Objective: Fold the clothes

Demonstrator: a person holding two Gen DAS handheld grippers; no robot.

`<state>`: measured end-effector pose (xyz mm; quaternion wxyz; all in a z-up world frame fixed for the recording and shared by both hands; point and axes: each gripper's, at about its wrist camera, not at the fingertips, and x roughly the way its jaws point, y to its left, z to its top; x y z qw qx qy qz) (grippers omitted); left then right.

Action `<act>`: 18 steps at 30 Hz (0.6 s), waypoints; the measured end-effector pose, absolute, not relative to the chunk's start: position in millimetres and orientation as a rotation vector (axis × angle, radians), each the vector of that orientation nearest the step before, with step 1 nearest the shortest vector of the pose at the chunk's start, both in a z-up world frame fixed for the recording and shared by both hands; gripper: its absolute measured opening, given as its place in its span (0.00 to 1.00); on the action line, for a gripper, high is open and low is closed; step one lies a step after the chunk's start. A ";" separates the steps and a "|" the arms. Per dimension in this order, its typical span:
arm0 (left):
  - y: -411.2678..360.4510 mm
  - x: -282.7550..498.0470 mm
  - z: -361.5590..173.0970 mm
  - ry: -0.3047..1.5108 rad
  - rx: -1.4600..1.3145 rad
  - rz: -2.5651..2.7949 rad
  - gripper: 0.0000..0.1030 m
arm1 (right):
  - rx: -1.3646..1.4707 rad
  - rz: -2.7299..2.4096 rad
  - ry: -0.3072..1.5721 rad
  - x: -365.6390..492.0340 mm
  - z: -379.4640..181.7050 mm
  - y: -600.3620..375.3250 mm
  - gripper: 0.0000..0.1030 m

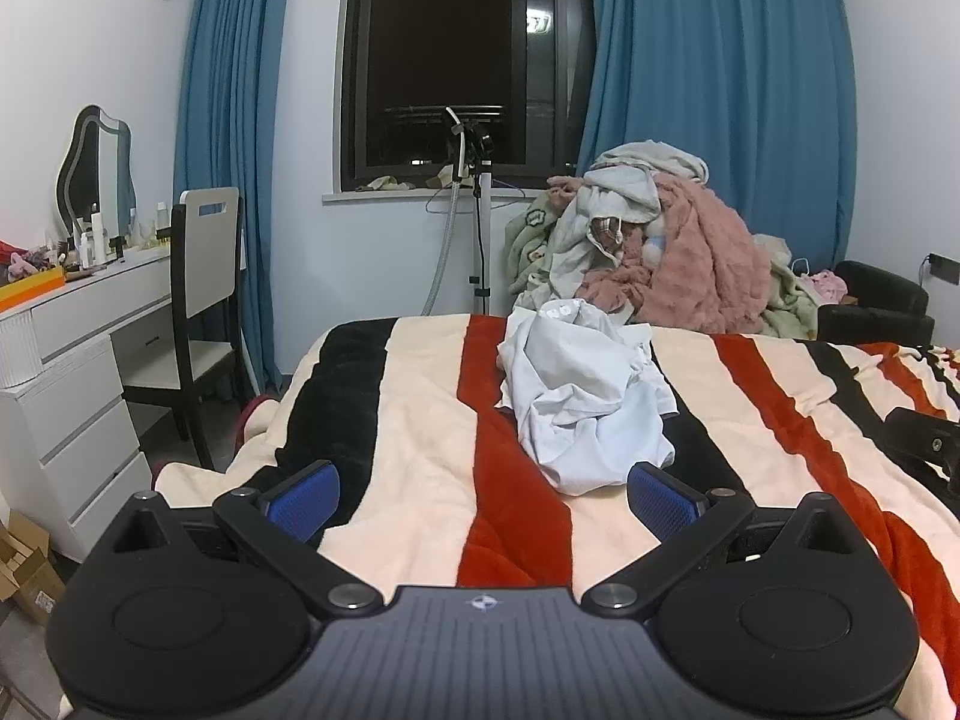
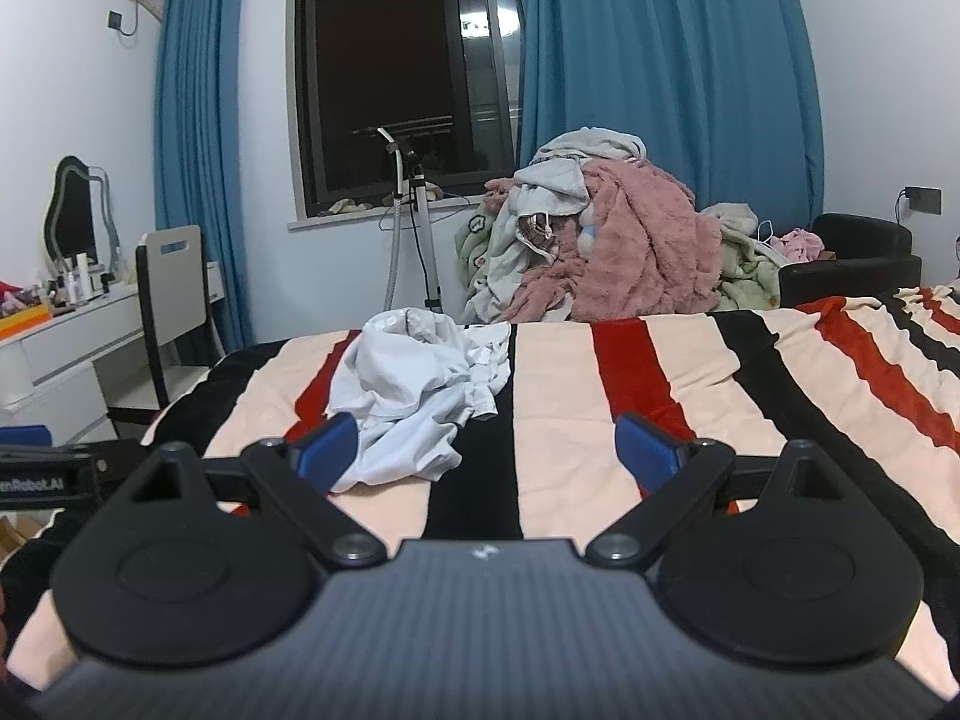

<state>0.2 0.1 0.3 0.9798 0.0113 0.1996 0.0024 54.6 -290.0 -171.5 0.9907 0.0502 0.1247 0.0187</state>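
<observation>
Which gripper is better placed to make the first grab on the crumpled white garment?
Left, marginally. The white garment lies ahead between the open left gripper's fingers, near the right one. For the open right gripper it sits off toward the left finger.

The blanket (image 1: 420,420) carries lengthwise stripes in cream, red and black. The crumpled garment (image 1: 585,396) lying on it, at 12 o'clock from the left gripper (image 1: 483,495), is white with a pale blue cast. Both the left gripper and the right gripper (image 2: 489,450) have black bodies and blue finger pads (image 1: 303,495). The curtains (image 1: 720,90) are solid teal blue. The clothes pile (image 1: 660,240), at 1 o'clock, mixes fluffy pink, pale green and off-white. The dresser (image 1: 72,372) is white, the chair (image 1: 198,276) white on a black frame, and the armchair (image 1: 876,300) black.
</observation>
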 end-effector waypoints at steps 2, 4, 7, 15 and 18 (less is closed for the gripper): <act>0.4 0.6 1.0 0.411 0.016 0.003 1.00 | 0.101 0.036 0.254 54.6 -171.3 -289.9 0.91; 0.7 1.3 2.3 0.417 0.012 0.002 1.00 | 0.101 0.035 0.259 54.6 -171.1 -289.7 0.91; 1.0 0.0 0.5 0.416 0.011 0.005 1.00 | 0.102 0.034 0.265 54.6 -170.8 -289.5 0.91; 1.8 5.9 -11.0 0.428 -0.013 -0.029 1.00 | 0.103 0.032 0.265 55.1 -175.0 -287.8 0.91; 0.6 8.3 -13.6 0.436 -0.011 -0.041 1.00 | 0.104 0.024 0.258 55.2 -175.7 -289.0 0.91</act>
